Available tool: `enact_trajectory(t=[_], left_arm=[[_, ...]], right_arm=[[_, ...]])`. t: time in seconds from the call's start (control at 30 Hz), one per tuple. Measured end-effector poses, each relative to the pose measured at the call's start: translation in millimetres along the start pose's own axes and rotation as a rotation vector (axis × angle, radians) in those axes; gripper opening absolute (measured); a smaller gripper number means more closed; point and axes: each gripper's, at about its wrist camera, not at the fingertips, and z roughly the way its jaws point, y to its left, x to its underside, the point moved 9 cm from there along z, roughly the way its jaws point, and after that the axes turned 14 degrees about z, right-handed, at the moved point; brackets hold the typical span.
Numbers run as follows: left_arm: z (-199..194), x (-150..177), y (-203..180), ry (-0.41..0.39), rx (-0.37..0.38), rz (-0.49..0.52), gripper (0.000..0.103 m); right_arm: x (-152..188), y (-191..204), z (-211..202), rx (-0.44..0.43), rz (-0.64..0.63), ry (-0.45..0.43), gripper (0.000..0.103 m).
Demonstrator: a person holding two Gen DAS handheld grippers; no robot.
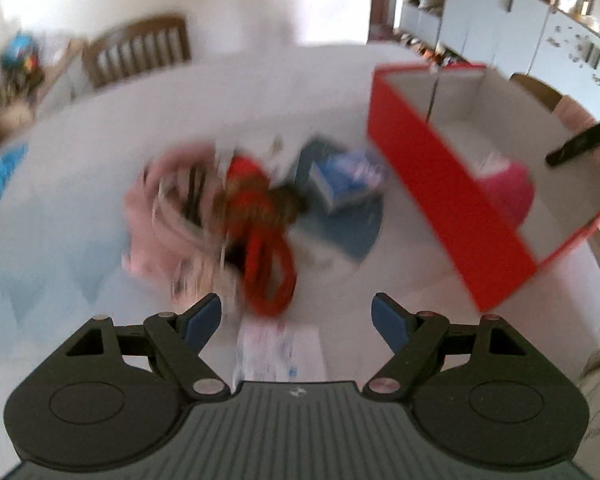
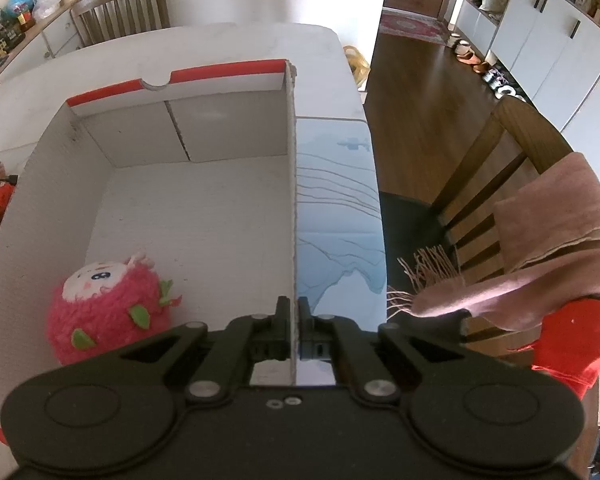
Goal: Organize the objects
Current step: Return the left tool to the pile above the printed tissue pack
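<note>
A red cardboard box (image 1: 428,168) with a white inside stands on the table at the right; in the right wrist view its right wall (image 2: 291,200) runs up the middle. My right gripper (image 2: 293,320) is shut on that wall's top edge. A pink plush toy (image 2: 108,308) lies in the box's near left corner; it also shows in the left wrist view (image 1: 508,190). My left gripper (image 1: 296,316) is open and empty above a blurred pile: pink cloth (image 1: 160,216), a red cord (image 1: 268,264), a blue box (image 1: 348,176).
A printed white paper (image 1: 280,352) lies just under the left gripper. A wooden chair (image 2: 500,184) with a pink scarf (image 2: 540,248) stands right of the table. Another chair (image 2: 120,8) stands at the far side. White cabinets (image 2: 548,40) line the back right.
</note>
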Motion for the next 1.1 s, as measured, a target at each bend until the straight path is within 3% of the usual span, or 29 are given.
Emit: enact_trajectory(t=[0.3, 0.43, 0.53, 0.67, 0.83, 0.97, 1.03, 1.1], left_arm=[[48.4, 57.2, -1.3, 0.096, 0.022, -0.1, 0.082], [55.5, 61.4, 0.5, 0.103, 0.035, -0.139, 0.079], [59.2, 62.3, -1.3, 0.111, 0.032, -0.134, 0.07], [60.4, 60.6, -1.8, 0.113, 0.013, -0.108, 0.067], [57.3, 59.1, 3.4, 0.113, -0.003, -0.101, 0.032], [54.8, 58.8, 9.6, 0.108, 0.012, -0.111, 0.016], [52.9, 57.3, 10.7, 0.1, 0.004, -0.099, 0.0], [50.8, 56.0, 11.2, 0.09, 0.021, -0.106, 0.0]], right_arm=[[0.2, 2.0, -2.4, 0.016, 0.01, 0.003, 0.001], [0.6, 3.4, -3.7, 0.024, 0.003, 0.0, 0.001], [1.5, 3.6, -3.6, 0.028, 0.003, -0.002, 0.001], [2.7, 3.6, -3.0, 0.031, 0.005, -0.001, 0.001], [4.5, 4.1, -1.5, 0.037, 0.007, 0.002, 0.001], [5.4, 4.9, -1.5, 0.042, 0.012, 0.004, 0.001], [5.4, 5.0, -1.5, 0.045, 0.013, 0.004, 0.001], [5.6, 5.4, -1.2, 0.048, 0.016, 0.004, 0.002]])
